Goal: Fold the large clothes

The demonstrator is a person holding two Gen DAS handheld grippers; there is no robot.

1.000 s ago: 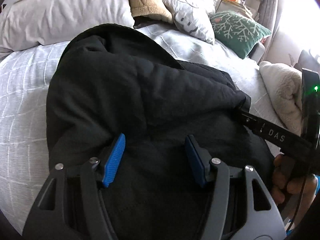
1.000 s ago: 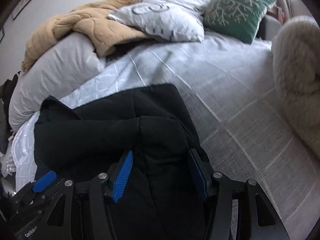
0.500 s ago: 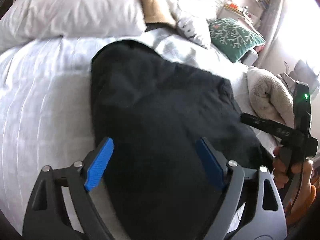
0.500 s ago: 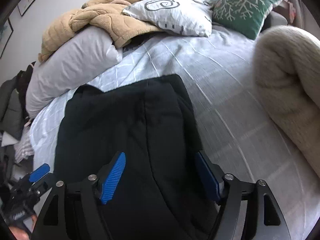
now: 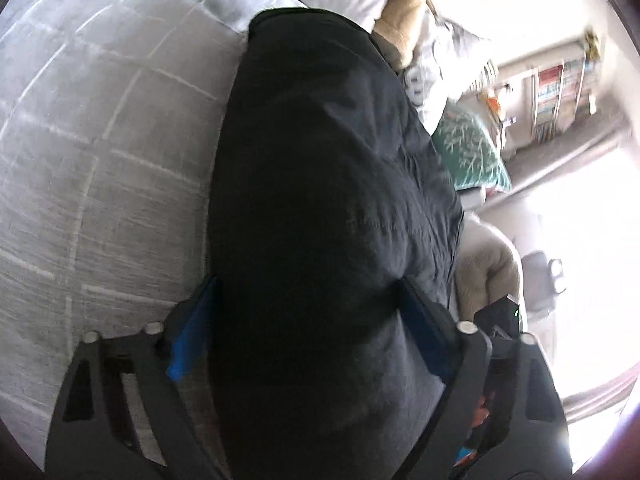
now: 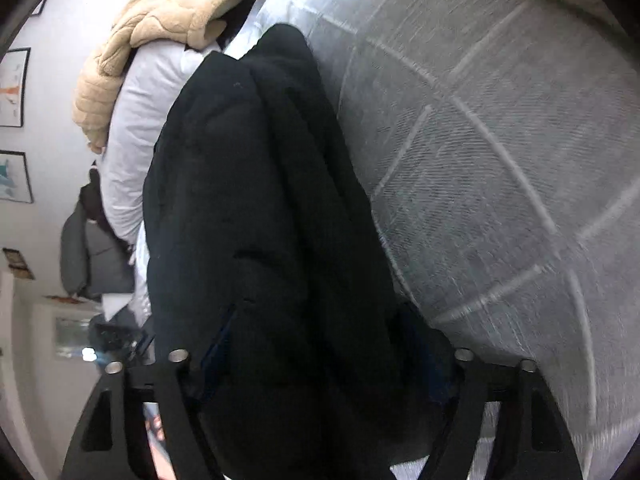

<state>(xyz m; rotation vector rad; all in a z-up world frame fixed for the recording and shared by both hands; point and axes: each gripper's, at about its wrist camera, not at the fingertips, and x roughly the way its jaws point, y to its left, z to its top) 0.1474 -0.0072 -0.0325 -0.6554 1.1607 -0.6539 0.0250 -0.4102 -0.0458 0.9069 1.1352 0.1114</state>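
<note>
Black jacket (image 5: 328, 200) on grey checked bedspread (image 5: 100, 160)

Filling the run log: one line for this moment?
stage: gripping folded black jacket | left gripper: closing around jacket | right gripper: closing around jacket | surface: grey checked bedspread

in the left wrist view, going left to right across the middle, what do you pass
grey checked bedspread → black garment → green patterned cushion → bookshelf
</note>
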